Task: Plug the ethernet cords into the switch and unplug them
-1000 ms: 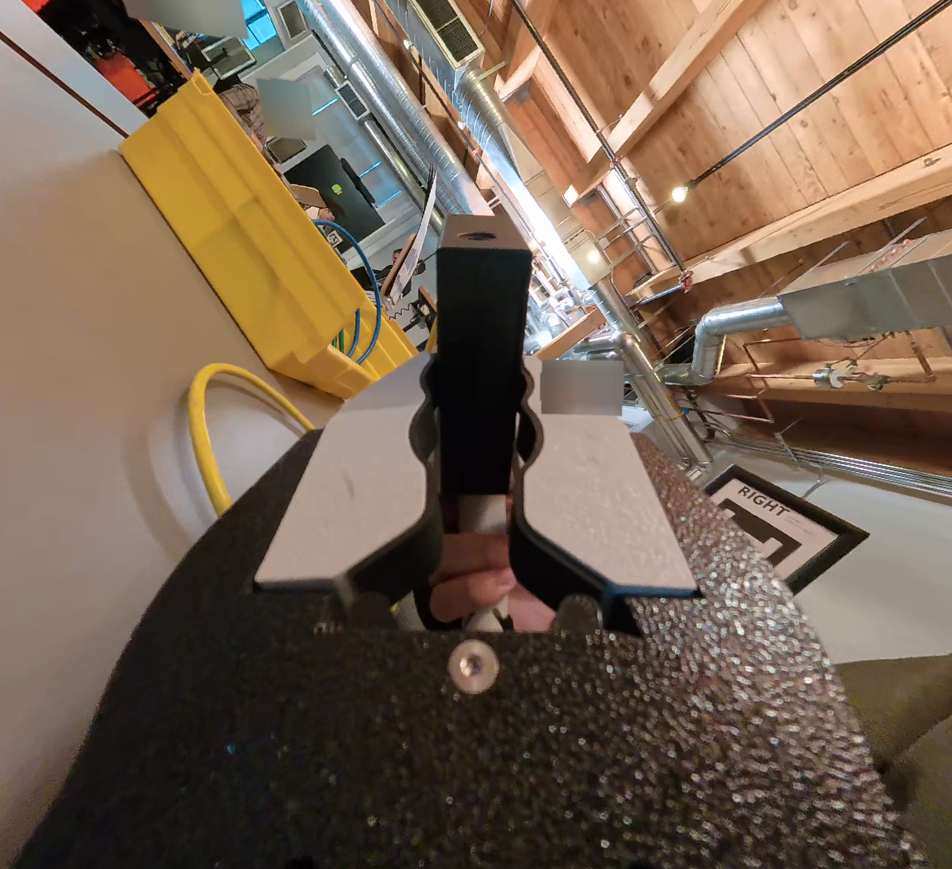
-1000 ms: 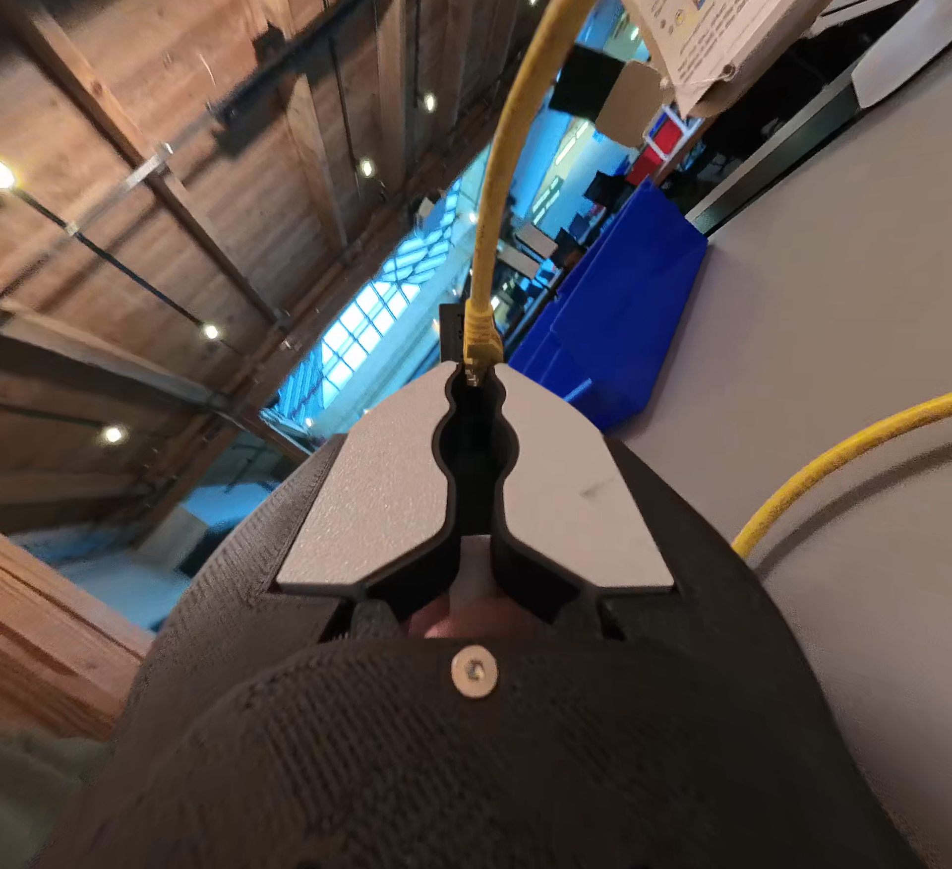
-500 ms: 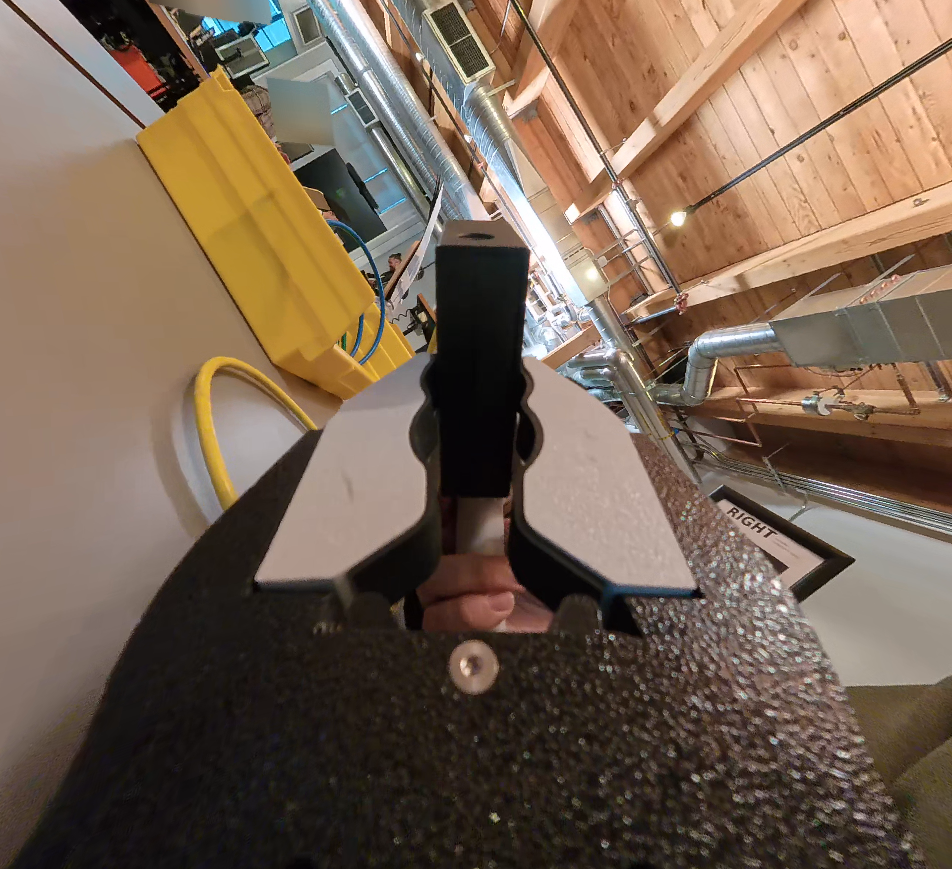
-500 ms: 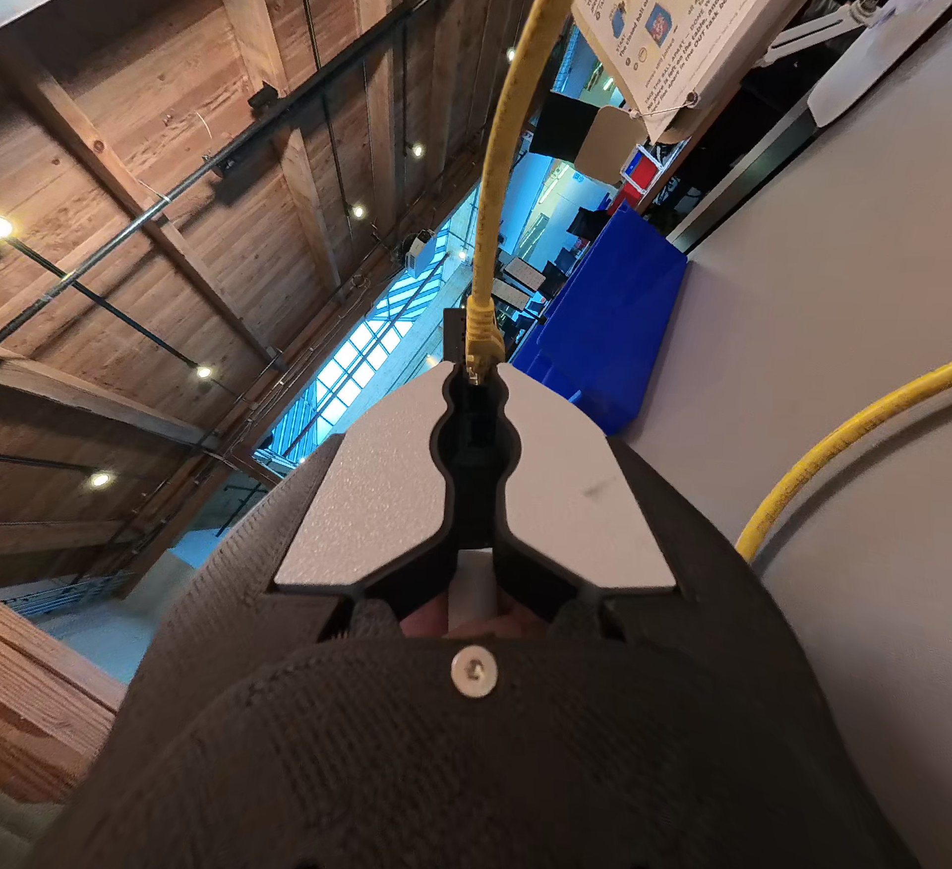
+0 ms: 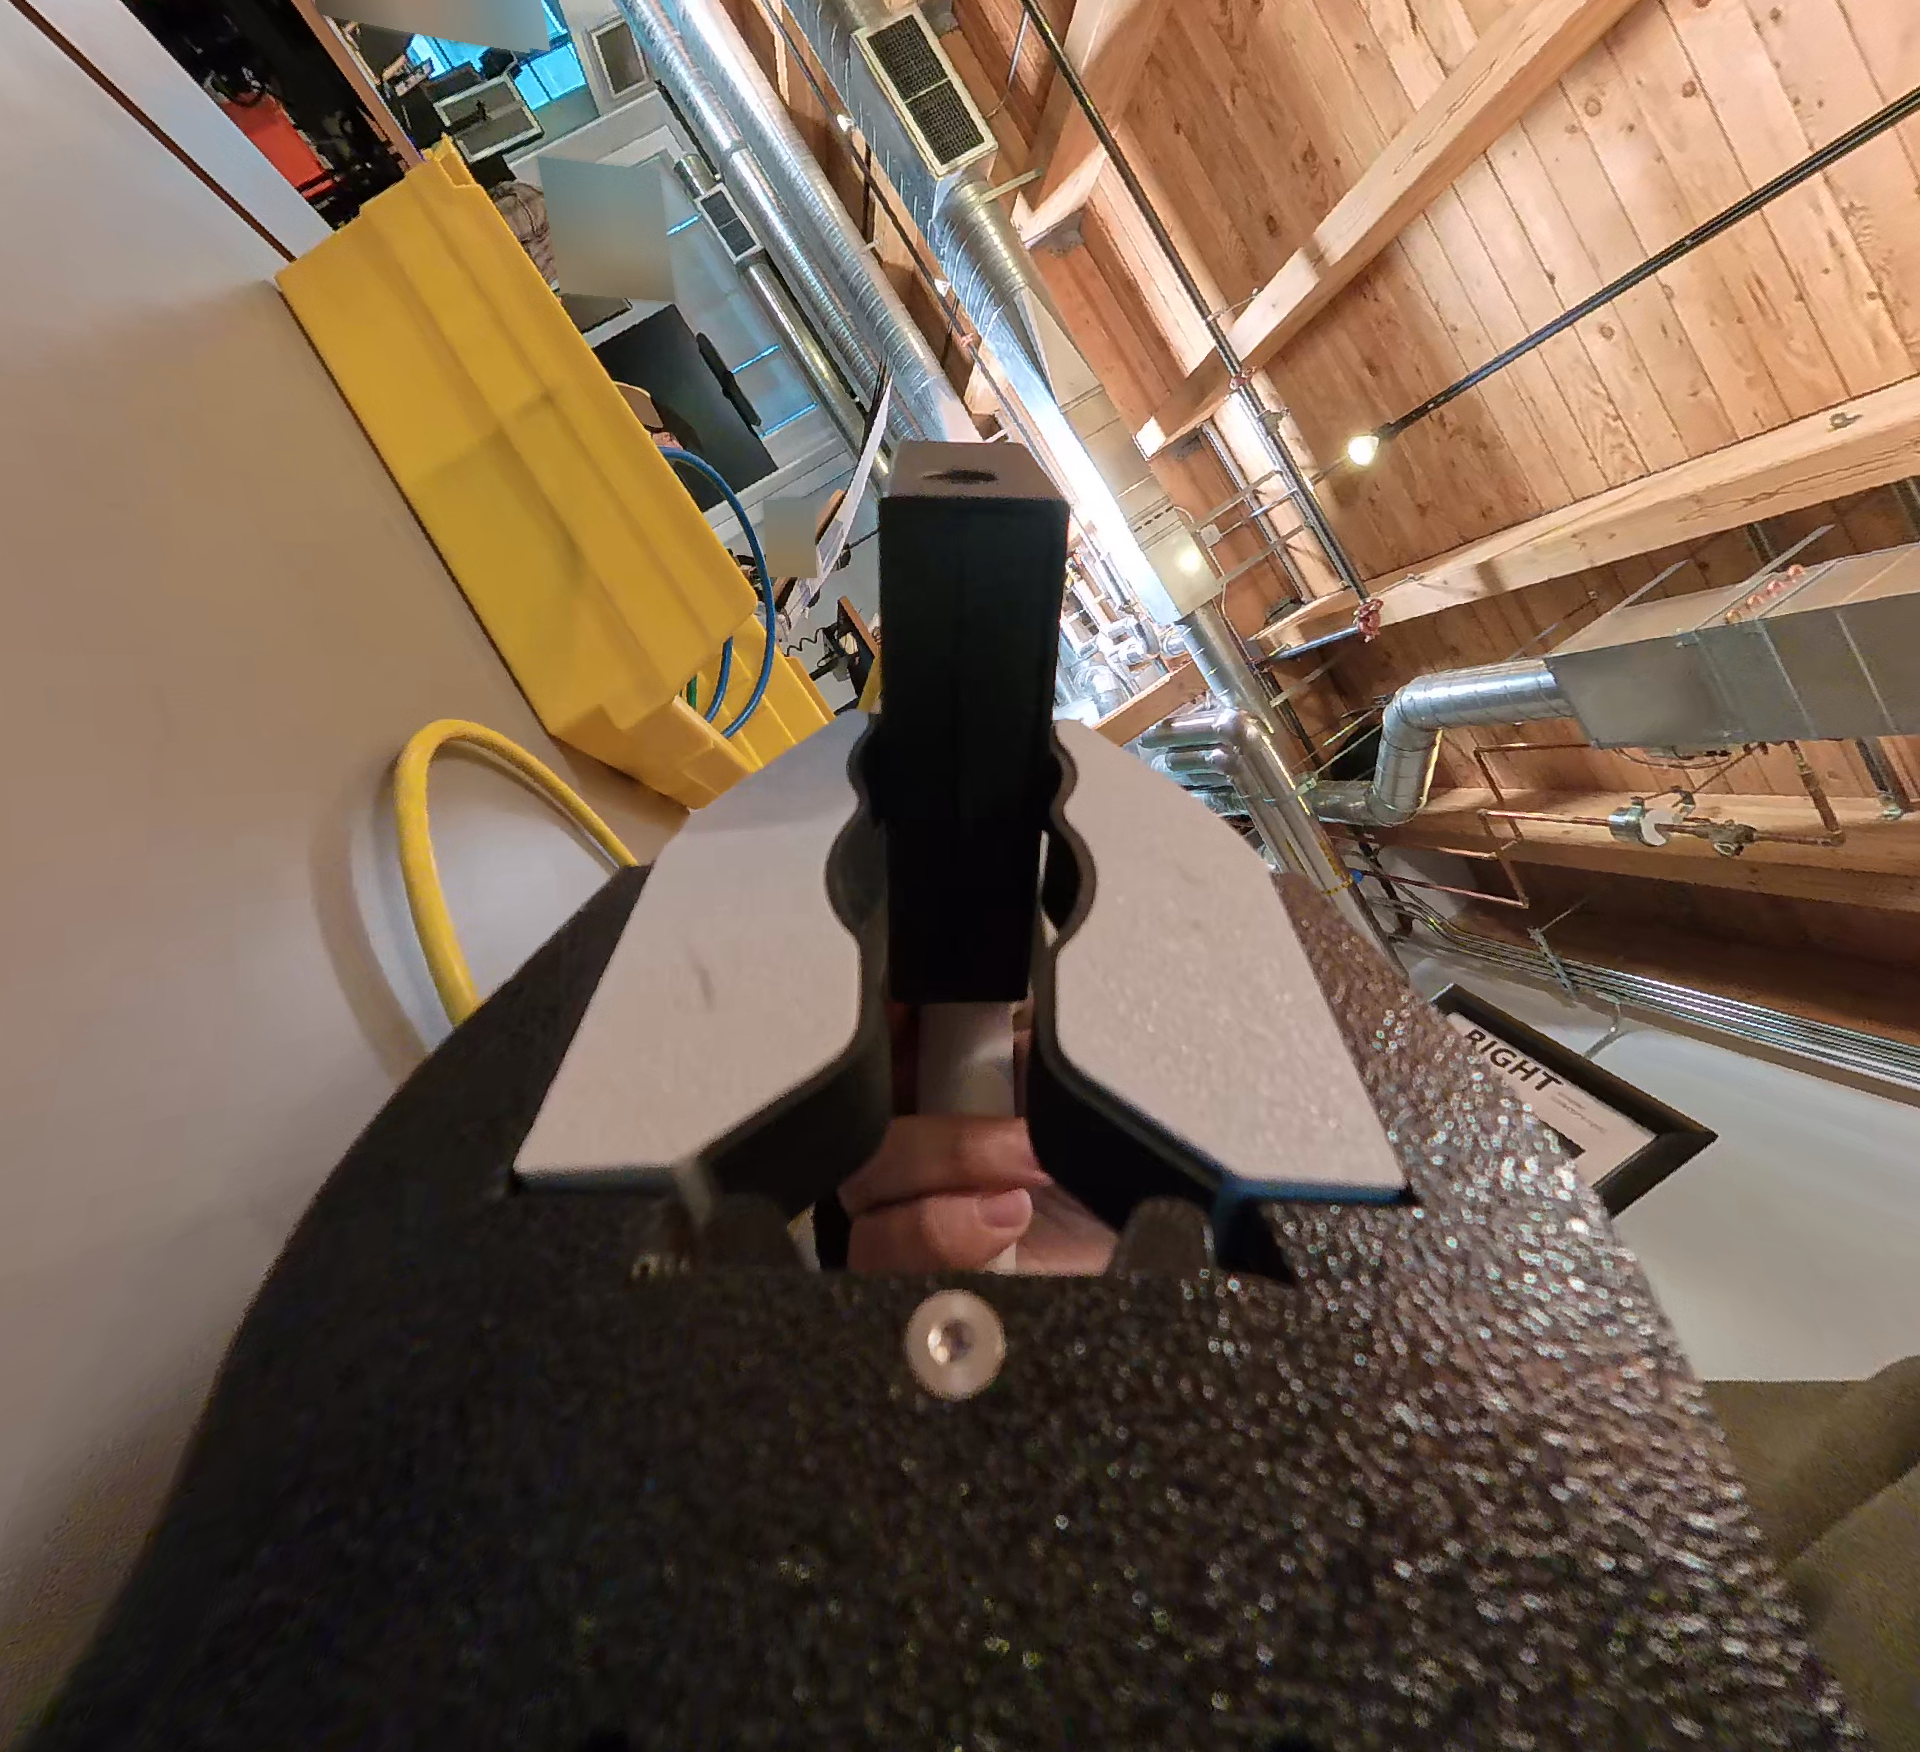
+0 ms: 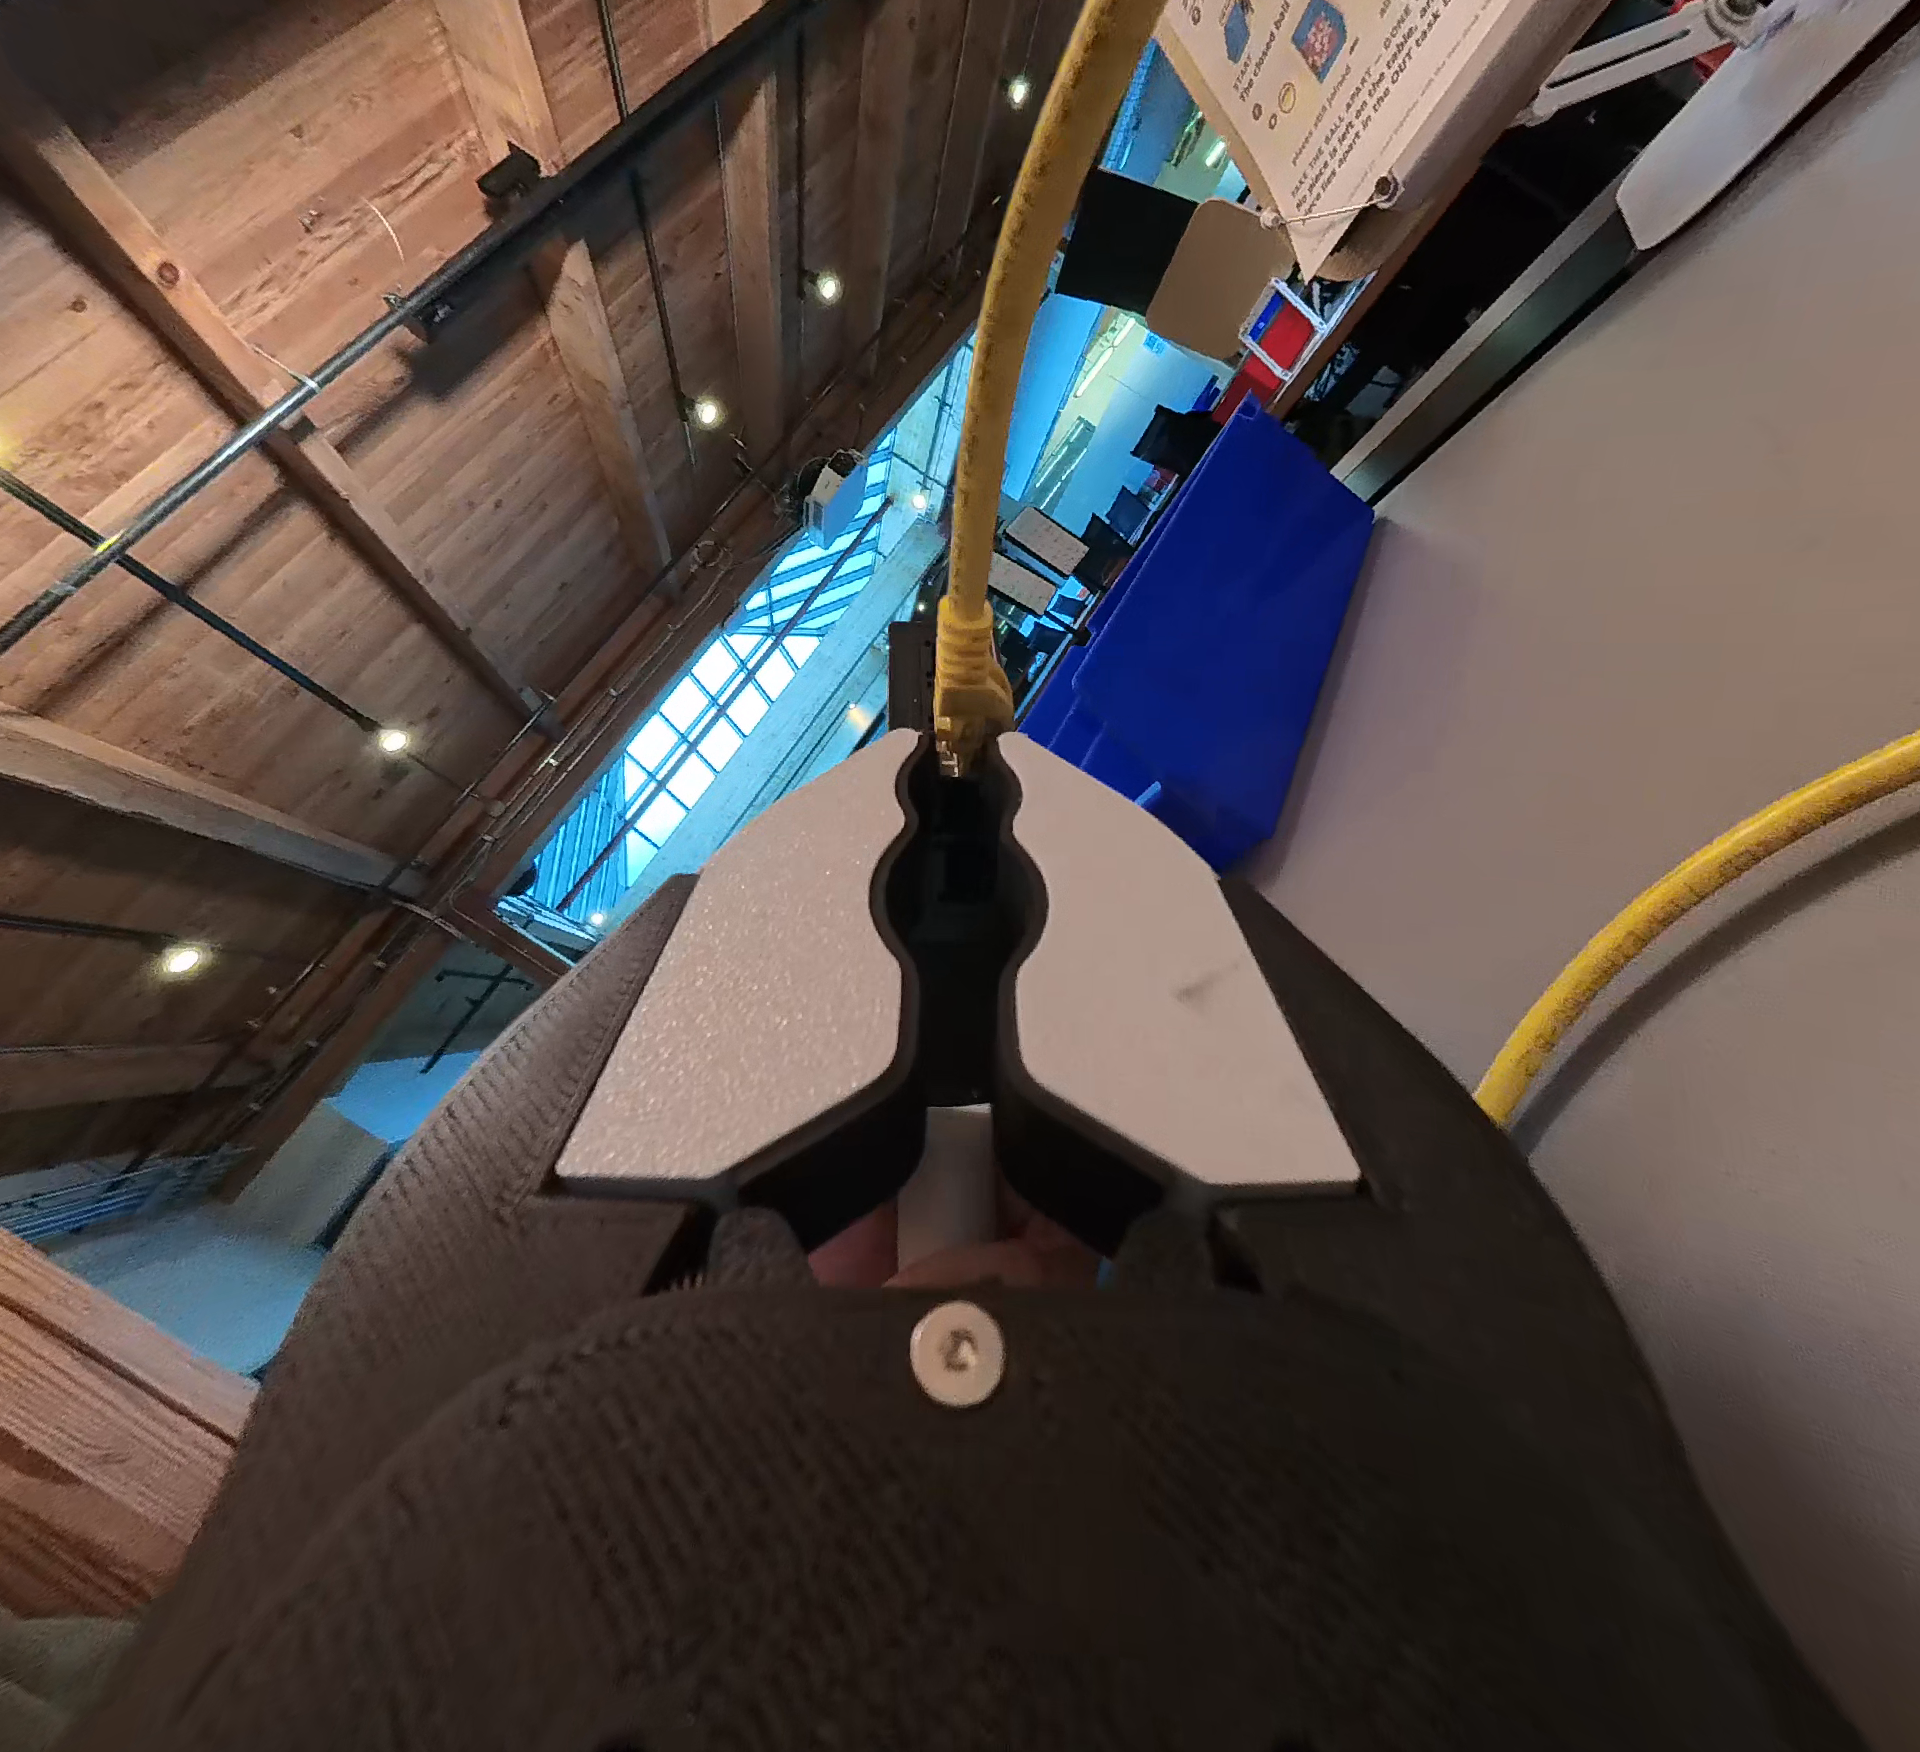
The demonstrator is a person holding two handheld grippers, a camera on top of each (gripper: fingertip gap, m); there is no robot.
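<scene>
Left wrist view: left gripper [image 5: 961, 798] fingers clamp the black switch [image 5: 966, 715]. Right gripper [image 6: 961, 767] fingers pinch the yellow cord [image 6: 987, 414] plug at the switch. Bins and cord loops rest on the tabletop [image 5: 156, 611].

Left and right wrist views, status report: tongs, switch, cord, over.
Left tongs shut on black switch. Right tongs shut on yellow cord plug, black switch edge right behind it. Seated or not: cannot tell. Nothing blocking.
</scene>
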